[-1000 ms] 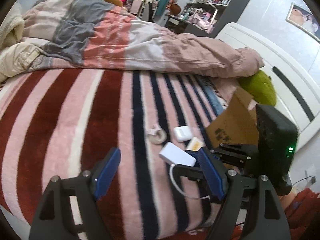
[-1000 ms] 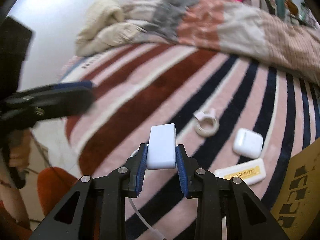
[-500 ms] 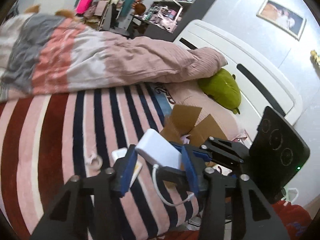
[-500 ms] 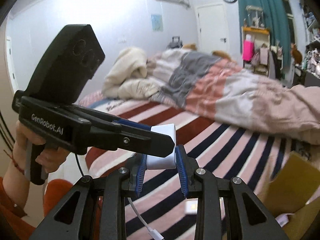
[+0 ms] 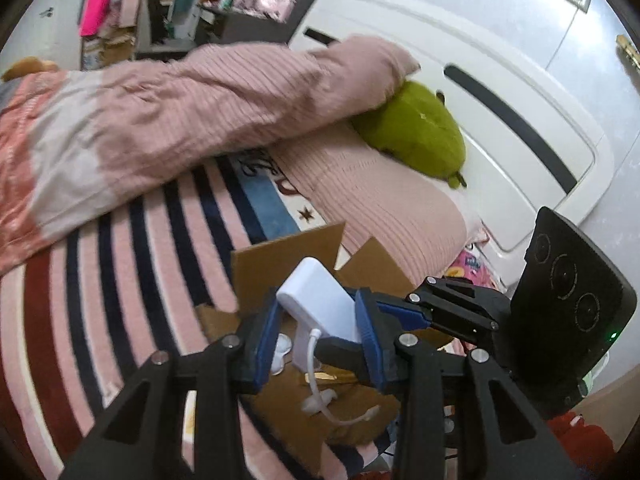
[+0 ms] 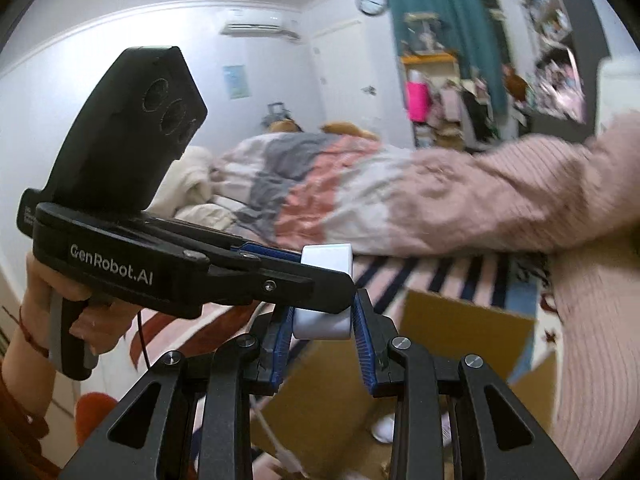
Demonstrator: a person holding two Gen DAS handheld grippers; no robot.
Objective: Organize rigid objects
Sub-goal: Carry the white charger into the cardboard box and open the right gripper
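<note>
The right gripper (image 6: 323,326) was closed on a white charger block (image 6: 325,320), its blue pads pressed against both sides, and held it in the air above an open cardboard box (image 5: 288,264) that sat on the striped bed cover (image 5: 132,280). A white cable (image 5: 320,396) hung from the block down into the box. The left gripper (image 5: 318,330) straddled the same block from the other direction; its blue pads sat close on either side of it, but whether they actually pinched it could not be told (the right gripper's fingers crossed in front). A small white item (image 5: 282,346) lay inside the box. Beyond the box lay a pink pillow (image 5: 384,200) and a green plush toy (image 5: 416,128) against the white headboard (image 5: 500,60).
</note>
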